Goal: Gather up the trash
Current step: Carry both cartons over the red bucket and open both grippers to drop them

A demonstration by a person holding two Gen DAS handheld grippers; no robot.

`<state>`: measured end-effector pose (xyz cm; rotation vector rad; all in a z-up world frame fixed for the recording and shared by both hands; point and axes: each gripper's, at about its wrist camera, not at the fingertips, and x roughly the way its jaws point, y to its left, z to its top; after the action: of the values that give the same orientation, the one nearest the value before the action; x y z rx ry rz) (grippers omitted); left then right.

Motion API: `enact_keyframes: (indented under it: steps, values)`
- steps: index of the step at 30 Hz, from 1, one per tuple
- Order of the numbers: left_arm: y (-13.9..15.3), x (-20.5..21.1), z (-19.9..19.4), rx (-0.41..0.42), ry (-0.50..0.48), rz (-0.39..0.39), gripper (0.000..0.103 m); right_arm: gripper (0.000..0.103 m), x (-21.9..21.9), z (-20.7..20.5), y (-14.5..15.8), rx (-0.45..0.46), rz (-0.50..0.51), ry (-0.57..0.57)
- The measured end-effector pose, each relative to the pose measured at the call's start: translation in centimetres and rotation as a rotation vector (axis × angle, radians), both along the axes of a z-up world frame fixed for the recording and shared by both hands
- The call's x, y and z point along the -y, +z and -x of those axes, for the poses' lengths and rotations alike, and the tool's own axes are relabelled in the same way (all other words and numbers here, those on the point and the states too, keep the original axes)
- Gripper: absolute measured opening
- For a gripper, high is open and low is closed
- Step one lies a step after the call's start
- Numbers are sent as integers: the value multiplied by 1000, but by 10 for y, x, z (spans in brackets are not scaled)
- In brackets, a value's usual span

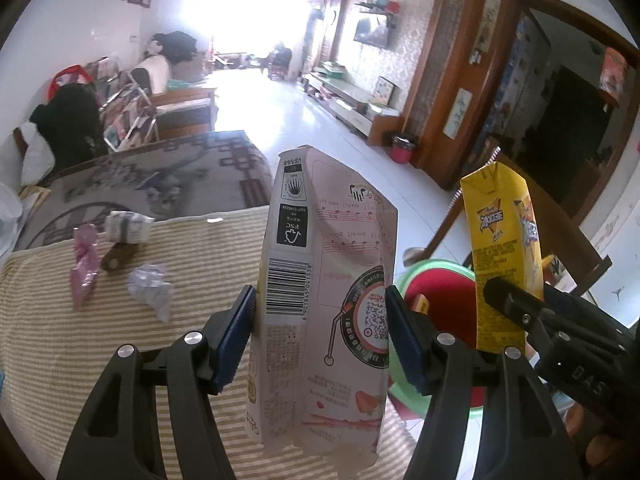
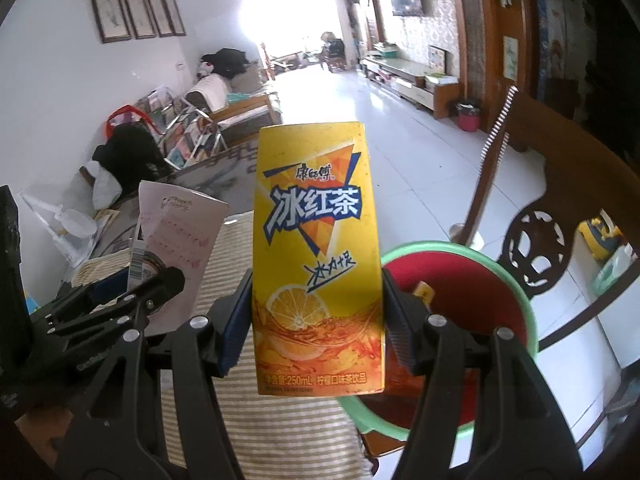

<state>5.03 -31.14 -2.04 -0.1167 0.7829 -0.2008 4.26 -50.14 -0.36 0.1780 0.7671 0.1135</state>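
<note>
My left gripper (image 1: 320,320) is shut on a flattened pink milk carton (image 1: 324,280) and holds it upright above the striped tablecloth (image 1: 80,340). My right gripper (image 2: 316,312) is shut on a yellow iced tea carton (image 2: 316,248), held upright beside the red bin with a green rim (image 2: 460,280). The bin (image 1: 444,292) stands just right of the table, with a yellow scrap inside. In the left wrist view the yellow carton (image 1: 500,248) and right gripper show at right. In the right wrist view the pink carton (image 2: 180,232) shows at left.
On the cloth at left lie a pink wrapper (image 1: 84,272), a crumpled silver wrapper (image 1: 152,288), a brown piece (image 1: 116,258) and a small white pack (image 1: 128,226). A wooden chair (image 2: 540,232) stands behind the bin. A grey rug (image 1: 160,180) lies beyond the table.
</note>
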Motion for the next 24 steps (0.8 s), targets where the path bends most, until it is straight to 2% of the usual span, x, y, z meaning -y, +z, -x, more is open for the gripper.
enact_keyframes:
  steps: [8,13,18,24]
  values:
    - [-9,47,-13,-37,-77,-3,61,58,54,-6,-20,-58,-18,-97]
    - [-23,79,-28,-84,-174,11,62,58,83,-8,-33,-90,-34,-144]
    - [-42,103,-40,-144,-235,27,62,58,100,-10,-45,-129,-44,-168]
    - [-60,119,-50,-200,-267,17,62,58,115,-5,-54,-159,-54,-214]
